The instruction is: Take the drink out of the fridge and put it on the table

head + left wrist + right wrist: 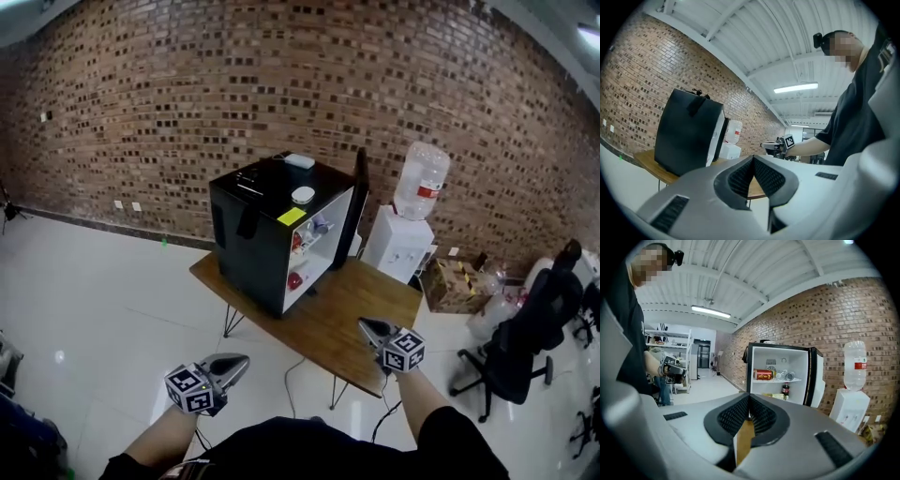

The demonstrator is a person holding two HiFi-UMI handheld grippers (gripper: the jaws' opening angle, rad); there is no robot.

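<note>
1. Jaws first: the left gripper [236,364] has its two jaws closed tip to tip with nothing between them, and the right gripper [366,324] is closed and empty too.
2. Both grippers are held out in front of the person. The left one is over the white floor [103,300], well apart from the fridge [267,239]; the right one is above the near edge of the table [328,314].
3. That black fridge stands on the wooden table, its door [357,208] swung open toward the water dispenser [401,246].
4. Inside, a red can [764,375] lies on its side on the upper shelf, and a small dark bottle [786,389] stands upright on the level below, with a pale bottle [774,396] lying beside it.
5. On the fridge top sit a white box [299,160] and a round white piece [303,194].
6. Off to the right are a cardboard box [457,286] and a black office chair [525,342], all before a brick wall [187,103].
</note>
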